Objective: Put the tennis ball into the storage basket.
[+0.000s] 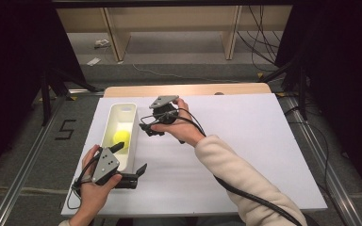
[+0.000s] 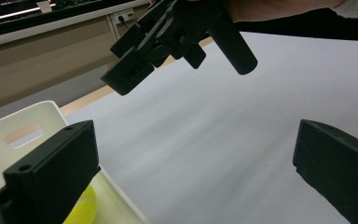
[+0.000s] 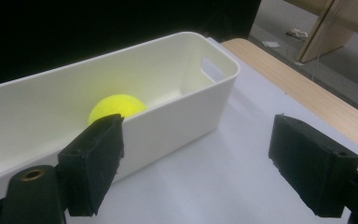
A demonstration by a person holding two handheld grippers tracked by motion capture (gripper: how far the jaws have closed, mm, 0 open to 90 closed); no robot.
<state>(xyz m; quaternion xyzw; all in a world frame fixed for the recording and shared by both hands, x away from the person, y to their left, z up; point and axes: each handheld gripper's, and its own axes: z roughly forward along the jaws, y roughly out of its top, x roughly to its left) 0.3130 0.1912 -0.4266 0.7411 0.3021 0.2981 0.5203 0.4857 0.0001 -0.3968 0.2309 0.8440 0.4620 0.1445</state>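
Both grippers [image 3: 196, 172] [image 2: 191, 172] gape empty; right gripper view reveals the bin's [image 3: 177, 112] handle slot.

Wooden shelf frame [image 1: 169, 28] behind white table [image 1: 245, 141]

Overhead and close gripper views share the bin [image 1: 118, 134], perhaps partly.

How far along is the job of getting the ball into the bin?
Done: the ball lies inside the bin. In hand: nothing; the left gripper and right gripper are open and empty beside the bin. Left: apparently only drawing the grippers away.
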